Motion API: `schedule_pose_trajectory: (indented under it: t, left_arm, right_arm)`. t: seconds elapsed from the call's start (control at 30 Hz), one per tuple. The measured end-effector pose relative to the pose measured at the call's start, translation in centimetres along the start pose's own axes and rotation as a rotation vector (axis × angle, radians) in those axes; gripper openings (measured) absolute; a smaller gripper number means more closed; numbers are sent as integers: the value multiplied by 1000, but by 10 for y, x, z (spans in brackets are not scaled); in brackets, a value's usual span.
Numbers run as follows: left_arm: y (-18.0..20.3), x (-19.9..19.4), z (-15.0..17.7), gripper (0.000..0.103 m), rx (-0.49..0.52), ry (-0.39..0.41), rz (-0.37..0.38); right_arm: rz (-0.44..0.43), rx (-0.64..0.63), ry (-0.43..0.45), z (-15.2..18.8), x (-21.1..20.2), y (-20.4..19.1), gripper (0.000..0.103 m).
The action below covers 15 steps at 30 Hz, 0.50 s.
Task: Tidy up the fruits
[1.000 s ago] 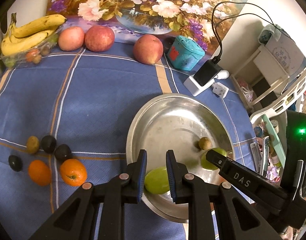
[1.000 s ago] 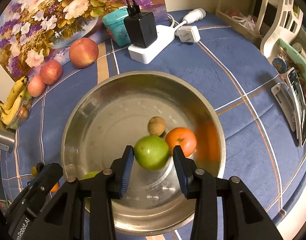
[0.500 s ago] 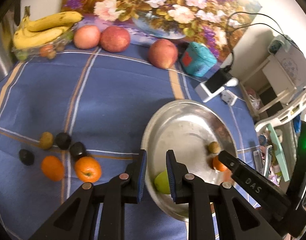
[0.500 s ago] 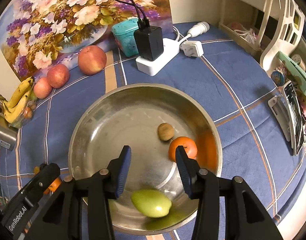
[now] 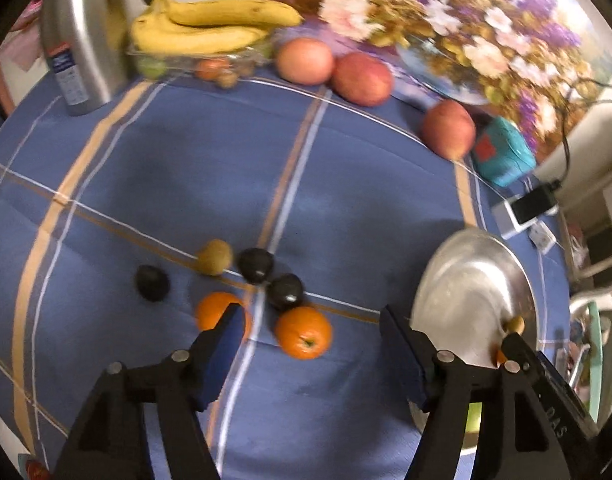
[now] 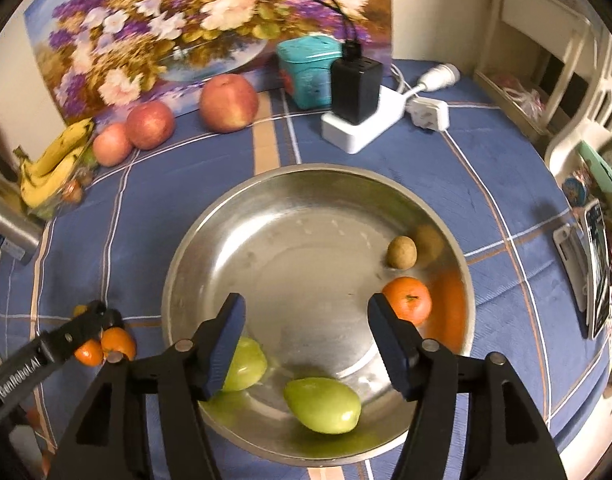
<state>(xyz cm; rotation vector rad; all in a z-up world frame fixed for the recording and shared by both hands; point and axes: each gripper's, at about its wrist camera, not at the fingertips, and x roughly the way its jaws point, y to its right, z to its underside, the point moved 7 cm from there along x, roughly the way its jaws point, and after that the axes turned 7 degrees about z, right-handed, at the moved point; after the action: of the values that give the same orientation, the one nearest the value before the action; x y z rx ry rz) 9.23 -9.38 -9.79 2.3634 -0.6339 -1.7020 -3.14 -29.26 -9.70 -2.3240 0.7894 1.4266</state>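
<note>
A steel bowl [image 6: 265,216] holds two green fruits [image 6: 322,404] [image 6: 245,364], an orange [image 6: 408,299] and a small brown fruit [image 6: 402,253]. My right gripper [image 6: 306,344] is open and empty above the bowl's near side. My left gripper [image 5: 312,356] is open and empty over the blue cloth, with an orange [image 5: 303,332] between its fingers. A second orange [image 5: 215,312], three dark fruits [image 5: 285,291] [image 5: 255,264] [image 5: 151,282] and a brown fruit [image 5: 214,257] lie just beyond. The bowl [image 5: 466,280] is at its right.
Bananas [image 5: 209,28] on a clear tray, three apples [image 5: 303,60] [image 5: 362,78] [image 5: 448,128], a steel flask [image 5: 79,36], a teal tin [image 6: 308,70] and a power strip with charger [image 6: 360,116] line the table's far side before a flower painting. A white rack [image 6: 586,92] stands at right.
Both grippers opened wide. The left one swung left from the bowl to the loose oranges. The green fruits now lie loose in the bowl; the right gripper drew back a little.
</note>
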Motion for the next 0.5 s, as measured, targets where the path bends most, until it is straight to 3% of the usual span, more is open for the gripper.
schedule_pose_trajectory:
  t: [0.07, 0.17, 0.5]
  left_arm:
    - [-6, -2, -2, 84, -11, 13, -19]
    - [-15, -5, -4, 98, -25, 31, -51]
    - [-29, -10, -11, 103, -33, 74, -103]
  right_arm:
    - [-7, -14, 5, 0, -1, -5, 68]
    - [-14, -26, 13, 0, -2, -10, 83]
    - [-29, -32, 39, 2, -4, -16, 91]
